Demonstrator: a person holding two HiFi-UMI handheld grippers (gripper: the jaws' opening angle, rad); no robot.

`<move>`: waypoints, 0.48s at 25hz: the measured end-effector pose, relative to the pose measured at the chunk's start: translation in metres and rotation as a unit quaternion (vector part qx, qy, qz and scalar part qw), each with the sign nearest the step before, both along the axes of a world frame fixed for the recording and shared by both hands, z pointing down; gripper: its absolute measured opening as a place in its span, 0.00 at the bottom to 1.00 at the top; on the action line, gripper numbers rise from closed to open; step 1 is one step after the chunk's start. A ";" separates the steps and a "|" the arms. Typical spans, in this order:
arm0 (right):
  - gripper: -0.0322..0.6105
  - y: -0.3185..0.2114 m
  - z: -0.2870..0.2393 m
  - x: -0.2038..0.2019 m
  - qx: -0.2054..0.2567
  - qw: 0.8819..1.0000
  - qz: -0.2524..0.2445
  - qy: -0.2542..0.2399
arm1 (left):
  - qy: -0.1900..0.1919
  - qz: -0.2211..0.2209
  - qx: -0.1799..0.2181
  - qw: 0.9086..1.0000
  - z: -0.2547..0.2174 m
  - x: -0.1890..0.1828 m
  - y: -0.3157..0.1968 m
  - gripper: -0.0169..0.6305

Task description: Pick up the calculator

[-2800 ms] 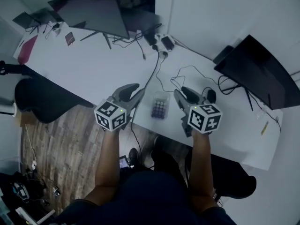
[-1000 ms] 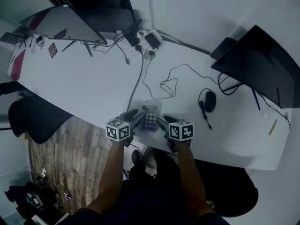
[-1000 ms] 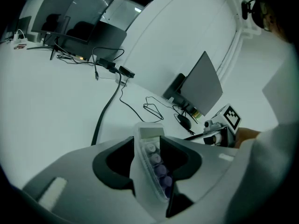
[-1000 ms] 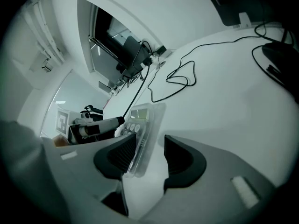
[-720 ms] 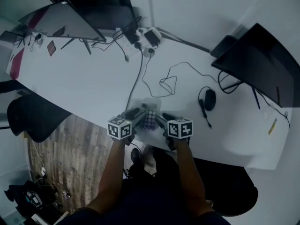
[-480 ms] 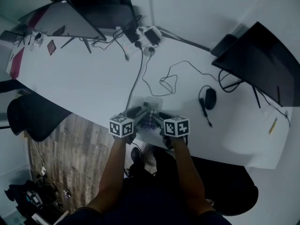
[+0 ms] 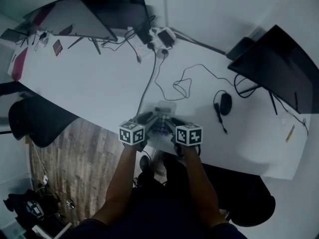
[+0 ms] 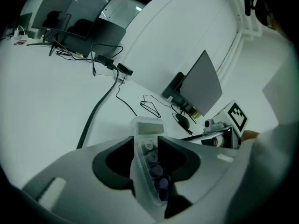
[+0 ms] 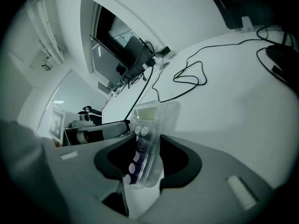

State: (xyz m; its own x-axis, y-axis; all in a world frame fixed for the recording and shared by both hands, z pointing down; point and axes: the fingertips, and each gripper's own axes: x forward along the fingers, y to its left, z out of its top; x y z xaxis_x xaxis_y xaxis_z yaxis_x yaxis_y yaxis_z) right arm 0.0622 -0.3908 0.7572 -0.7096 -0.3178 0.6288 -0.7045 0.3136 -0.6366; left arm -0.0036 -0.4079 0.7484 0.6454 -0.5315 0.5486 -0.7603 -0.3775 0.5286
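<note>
Here the calculator (image 7: 163, 117) is held by both grippers at the near edge of the desk (image 7: 94, 83). The left gripper (image 7: 146, 121) is clamped on one side of it and the right gripper (image 7: 175, 124) on the other. Its display end is pointed away from the person.

calculator (image 7: 162, 120) between left claw (image 7: 148, 119) and right claw (image 7: 174, 124) | at near edge of desk (image 7: 89, 83) | mouse (image 7: 225, 103) to right

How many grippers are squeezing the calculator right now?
2. The left gripper is shut on the calculator's left side, and the right gripper is shut on its right side. Both show clearly, with nothing hidden.
</note>
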 end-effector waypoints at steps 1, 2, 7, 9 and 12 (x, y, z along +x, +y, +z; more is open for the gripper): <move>0.31 0.000 -0.002 0.000 0.005 1.000 0.000 0.001 | 0.003 -0.002 0.004 1.000 -0.003 -0.001 0.000 0.25; 0.31 -0.001 -0.005 -0.001 0.009 1.000 0.001 0.002 | 0.006 -0.003 0.009 1.000 -0.007 -0.001 0.000 0.25; 0.29 -0.010 -0.020 0.004 0.041 0.999 0.016 0.012 | 0.025 0.001 0.038 0.999 -0.032 -0.002 -0.003 0.23; 0.29 -0.014 -0.031 0.005 0.058 0.998 0.016 0.017 | 0.029 0.000 0.051 0.998 -0.044 -0.001 -0.005 0.23; 0.29 -0.019 -0.052 0.001 0.087 0.996 0.016 0.014 | 0.031 0.001 0.072 0.997 -0.063 -0.003 -0.009 0.22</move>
